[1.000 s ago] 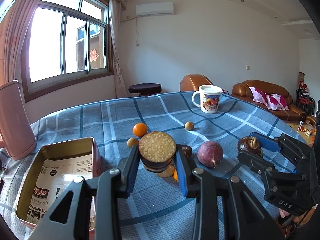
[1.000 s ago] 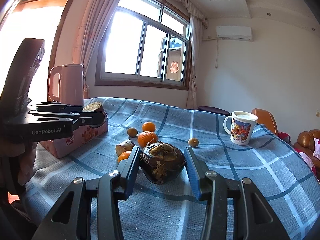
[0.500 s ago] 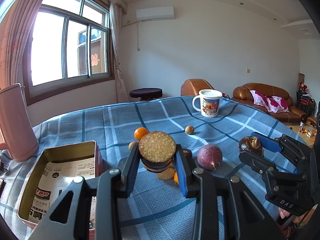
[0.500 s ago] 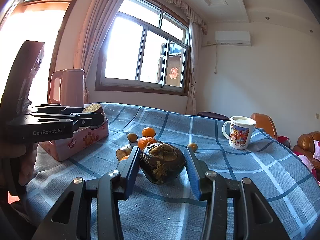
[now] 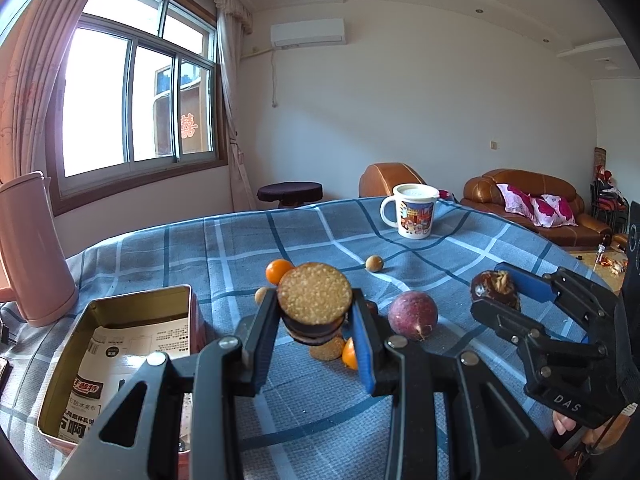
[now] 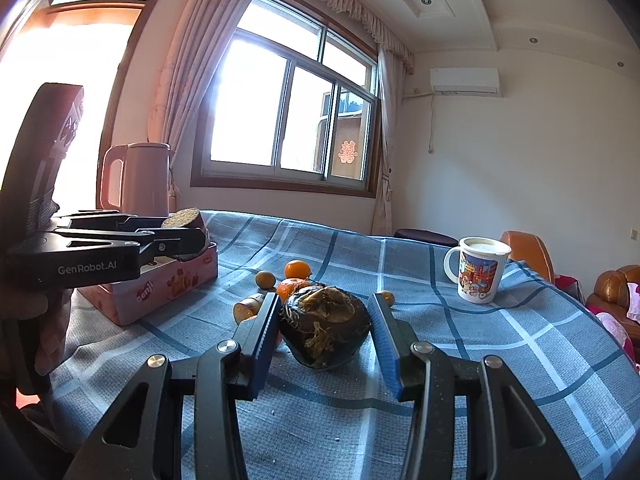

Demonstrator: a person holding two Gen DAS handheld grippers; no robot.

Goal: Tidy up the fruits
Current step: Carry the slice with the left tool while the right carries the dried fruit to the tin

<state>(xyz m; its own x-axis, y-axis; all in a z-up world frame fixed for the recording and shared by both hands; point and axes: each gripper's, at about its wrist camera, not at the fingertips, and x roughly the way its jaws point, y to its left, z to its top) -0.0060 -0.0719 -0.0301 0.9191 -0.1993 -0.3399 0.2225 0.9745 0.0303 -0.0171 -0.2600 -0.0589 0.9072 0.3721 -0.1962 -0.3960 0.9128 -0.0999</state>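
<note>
Holding both pieces clear of the table point(image 5: 224, 248), we keep our left gripper point(image 5: 314, 334) clenched on the cut fruit half point(image 5: 314, 300) near the open tin point(image 5: 120, 344), while our right gripper point(image 6: 326, 330) grasps the dark fibrous fruit point(image 6: 325, 326), presumably ready for sorting.
</note>
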